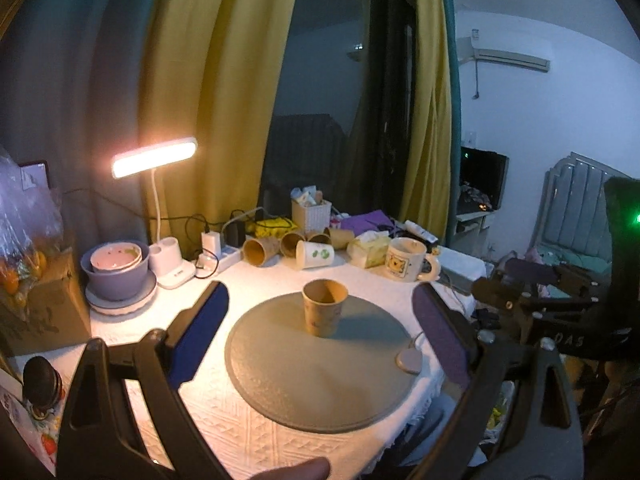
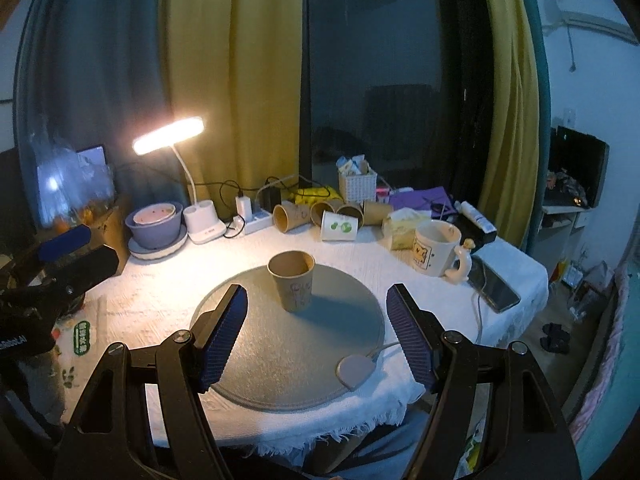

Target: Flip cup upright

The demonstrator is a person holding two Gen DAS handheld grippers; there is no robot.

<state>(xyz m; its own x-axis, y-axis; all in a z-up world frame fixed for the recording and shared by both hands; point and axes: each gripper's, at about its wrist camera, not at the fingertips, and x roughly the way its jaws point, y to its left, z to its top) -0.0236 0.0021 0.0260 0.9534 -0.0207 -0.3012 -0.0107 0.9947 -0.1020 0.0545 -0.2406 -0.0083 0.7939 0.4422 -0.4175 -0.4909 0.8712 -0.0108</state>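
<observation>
A brown paper cup (image 1: 323, 307) stands upright, mouth up, on the round grey mat (image 1: 280, 376); it also shows in the right wrist view (image 2: 293, 280) on the mat (image 2: 288, 360). My left gripper (image 1: 320, 300) is open and empty, its fingers wide on either side, nearer than the cup. My right gripper (image 2: 316, 296) is open and empty, held back from the cup. The left gripper also shows at the left edge of the right wrist view (image 2: 66, 246).
Several paper cups (image 2: 332, 216) lie on their sides at the back. A white mug (image 2: 436, 248), a tissue pack (image 2: 400, 228), a lit desk lamp (image 2: 170, 136), stacked bowls (image 2: 154, 226), a phone (image 2: 496, 286) and a small white puck (image 2: 356, 368) with a cable stand around.
</observation>
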